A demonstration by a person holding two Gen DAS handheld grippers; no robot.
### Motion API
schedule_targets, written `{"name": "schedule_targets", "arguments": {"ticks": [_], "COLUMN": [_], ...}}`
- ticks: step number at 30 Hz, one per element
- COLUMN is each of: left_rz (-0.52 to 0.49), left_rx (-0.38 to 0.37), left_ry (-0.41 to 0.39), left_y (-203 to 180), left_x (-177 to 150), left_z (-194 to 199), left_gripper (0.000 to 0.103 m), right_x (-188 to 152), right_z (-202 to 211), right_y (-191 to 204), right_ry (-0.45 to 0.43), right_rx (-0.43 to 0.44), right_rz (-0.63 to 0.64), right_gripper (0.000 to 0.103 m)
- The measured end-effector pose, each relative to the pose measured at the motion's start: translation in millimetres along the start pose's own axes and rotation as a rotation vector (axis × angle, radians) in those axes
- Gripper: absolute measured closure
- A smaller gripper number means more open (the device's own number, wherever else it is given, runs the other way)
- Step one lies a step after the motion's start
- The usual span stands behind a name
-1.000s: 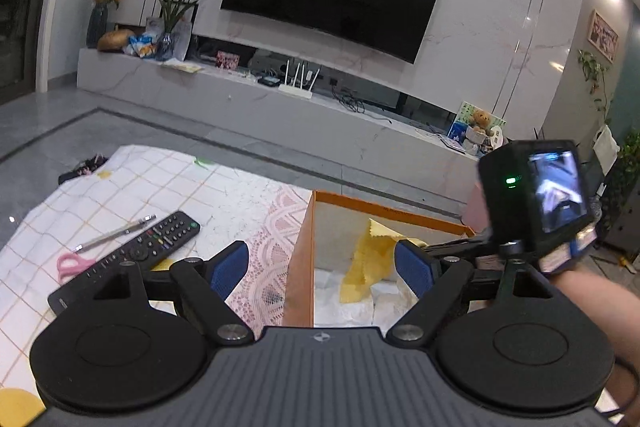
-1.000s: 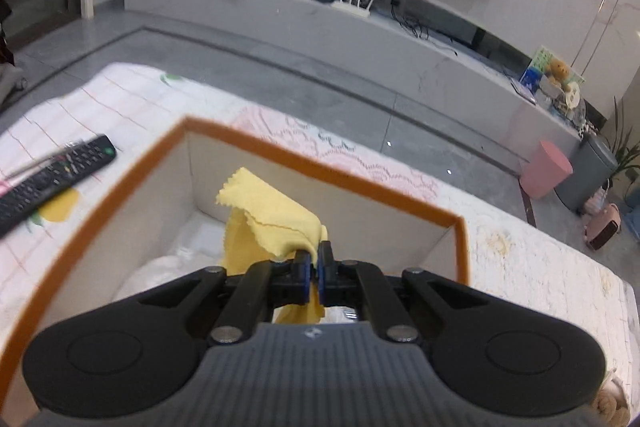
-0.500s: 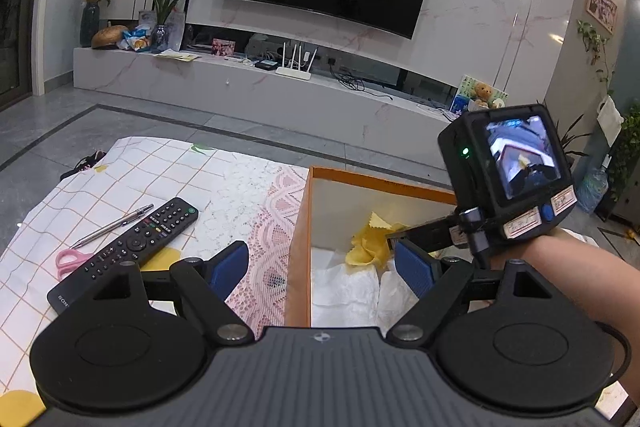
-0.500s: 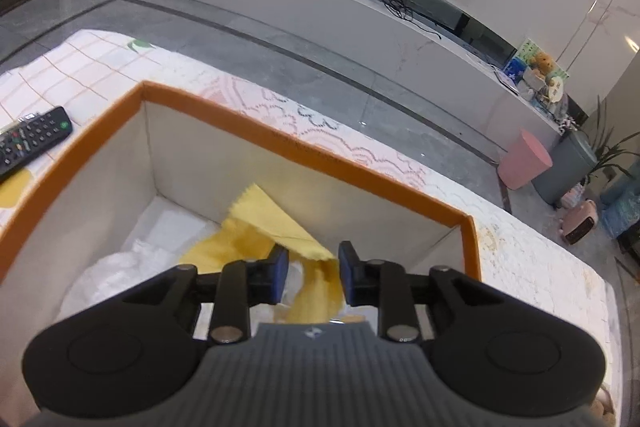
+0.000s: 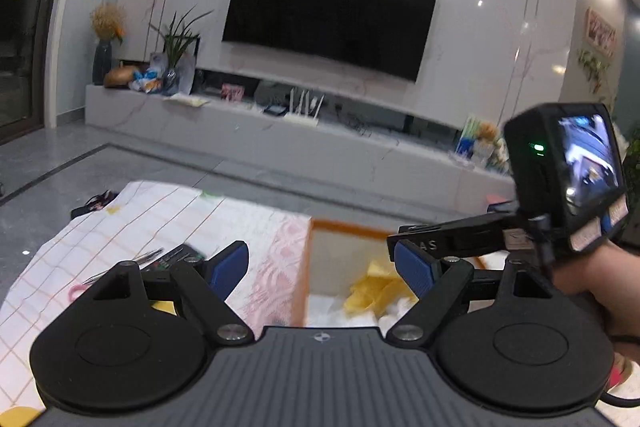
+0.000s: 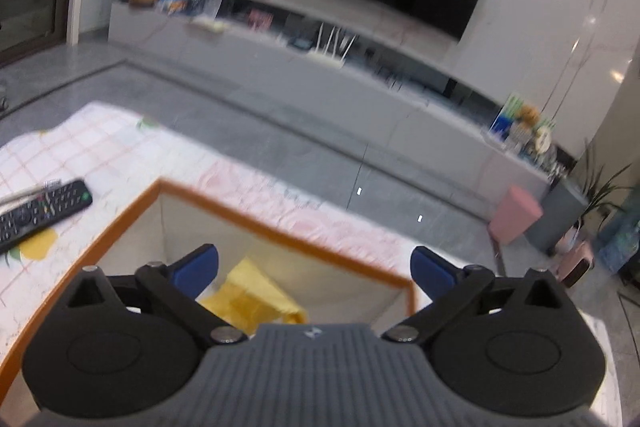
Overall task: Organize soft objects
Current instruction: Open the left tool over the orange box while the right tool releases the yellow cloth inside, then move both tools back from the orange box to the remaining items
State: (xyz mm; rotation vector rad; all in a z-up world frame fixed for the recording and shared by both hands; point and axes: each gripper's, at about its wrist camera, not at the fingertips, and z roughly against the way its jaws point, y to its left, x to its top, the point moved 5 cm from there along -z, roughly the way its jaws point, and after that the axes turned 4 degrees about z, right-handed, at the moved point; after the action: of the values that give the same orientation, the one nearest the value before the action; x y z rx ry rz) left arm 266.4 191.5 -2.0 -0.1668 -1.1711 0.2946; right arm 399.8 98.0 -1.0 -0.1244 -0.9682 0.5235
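Hovering right gripper [image 6: 314, 269]: its jaws have just been opening and now stand spread wide with nothing between them, above the box.
Left gripper [image 5: 320, 269]: jaws wide apart too, empty, poised over the tablecloth [image 5: 132, 219] by the box's left wall.
Yellow cloth [image 6: 250, 297]: lies loose and crumpled inside the box [image 6: 280, 233], at 6 o'clock from its far rim, on white stuff.
Remote [image 6: 40, 213]: at 9 o'clock from the box, apart from it.
Risk, snag: as a judgement, a fingertip withdrawing low could catch a raised fold and drag the cloth back out.
Risk, knock: a careless sideways pull could bump the orange rim and shift the box.
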Motion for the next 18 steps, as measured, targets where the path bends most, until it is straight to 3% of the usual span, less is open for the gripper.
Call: {"name": "schedule_targets", "arguments": {"ticks": [5, 9, 18], "left_rz": [0.023, 0.012, -0.081], "left_rx": [-0.054, -0.099, -0.222], "left_ry": [-0.033, -0.107, -0.096], "left_y": [-16, -32, -87], "left_x": [6, 7, -6], "left_z": [10, 18, 23], "left_gripper": [0.006, 0.006, 0.006], "right_x": [0, -15, -93], "right_z": [37, 75, 153], "right_y": [-37, -76, -181], "right_ry": [-0.064, -0.100, -0.120], "right_rx": [-0.002, -0.016, -0.163], "right_rz": [-0.093, -0.158, -0.315], "right_gripper": [0.003, 0.003, 0.003]}}
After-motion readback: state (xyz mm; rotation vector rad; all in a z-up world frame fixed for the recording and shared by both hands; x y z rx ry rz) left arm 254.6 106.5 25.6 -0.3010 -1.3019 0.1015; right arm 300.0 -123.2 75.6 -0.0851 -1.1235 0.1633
